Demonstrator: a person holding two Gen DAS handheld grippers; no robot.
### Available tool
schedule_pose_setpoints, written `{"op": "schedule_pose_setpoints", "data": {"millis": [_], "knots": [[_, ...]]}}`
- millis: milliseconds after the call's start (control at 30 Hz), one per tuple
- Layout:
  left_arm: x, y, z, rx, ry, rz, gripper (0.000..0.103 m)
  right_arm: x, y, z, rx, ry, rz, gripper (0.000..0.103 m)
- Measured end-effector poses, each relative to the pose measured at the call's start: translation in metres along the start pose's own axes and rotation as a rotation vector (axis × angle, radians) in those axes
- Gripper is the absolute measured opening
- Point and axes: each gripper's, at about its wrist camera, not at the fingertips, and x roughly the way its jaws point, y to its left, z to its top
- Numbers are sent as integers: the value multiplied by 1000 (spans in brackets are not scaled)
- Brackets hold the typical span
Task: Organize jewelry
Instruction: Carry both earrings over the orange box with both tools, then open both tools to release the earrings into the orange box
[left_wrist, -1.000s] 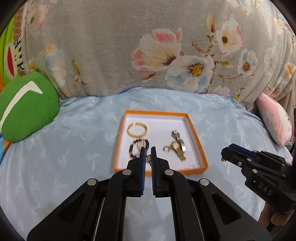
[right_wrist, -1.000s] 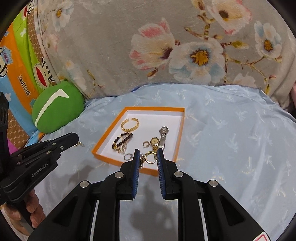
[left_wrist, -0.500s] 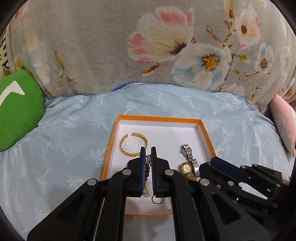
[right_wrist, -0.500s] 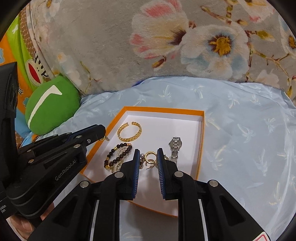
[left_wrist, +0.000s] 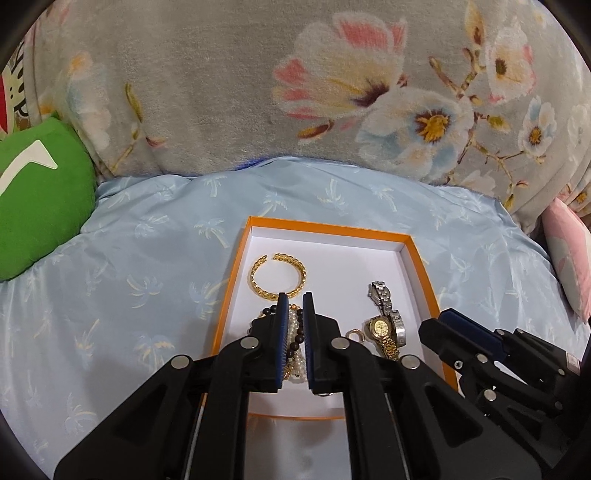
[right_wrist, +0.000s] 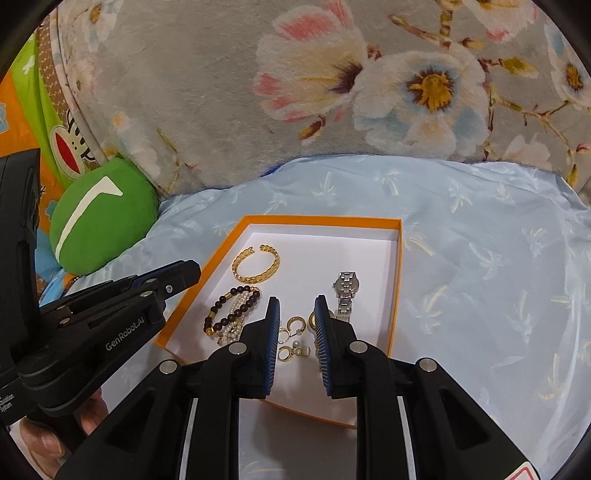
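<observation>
1. The jewelry all sits in a shallow orange-rimmed tray (right_wrist: 398, 280) on a pale blue bed cover (right_wrist: 480, 258), with a floral blanket (right_wrist: 332, 92) behind and a green cushion (right_wrist: 99, 218) off to the left.
2. Inside the tray: a gold cuff bracelet (right_wrist: 256, 264) toward the back left, a dark beaded bracelet (right_wrist: 229, 308) tangled with a pearl strand in front of it, a watch (right_wrist: 344, 291) on the right, and small gold hoop earrings (right_wrist: 291, 339) near the front.
3. The right tongs (right_wrist: 295, 306) hover right over the hoop earrings, jaws slightly apart with nothing pinched; the earrings show in the gap, lower down.
4. The left tongs (left_wrist: 295, 299) look closed and empty, tips over the beaded bracelet, just short of the gold cuff.
5. The watch lies lengthwise front to back, just right of the right tongs.
6. Judging by this, the right hand is nearer the earrings, so a short drop straight down seems to be what matters next.
</observation>
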Motion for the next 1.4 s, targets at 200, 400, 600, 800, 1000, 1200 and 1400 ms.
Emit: {"op": "schedule_pose_setpoints", "data": {"millis": [200, 400, 600, 800, 1000, 1200, 1400], "knots": [[-12, -10, -2, 28, -12, 3, 6, -11, 3, -2, -11, -7, -5, 19], [-19, -16, -6, 43, -11, 9, 6, -23, 2, -1, -11, -17, -11, 19], [-26, -21, -6, 48, -16, 4, 6, -33, 4, 0, -18, -25, -16, 19], [-29, -27, -7, 57, -16, -1, 6, -36, 6, -2, -26, -24, -20, 19], [-29, -28, -9, 59, -12, -4, 7, -36, 6, -4, -23, -19, -19, 19], [-24, -18, -12, 43, 3, 23, 7, -32, 0, -14, -25, 6, -44, 19], [7, 29, -17, -80, 95, 50, 7, -14, -19, -31, 22, 64, -46, 19]]}}
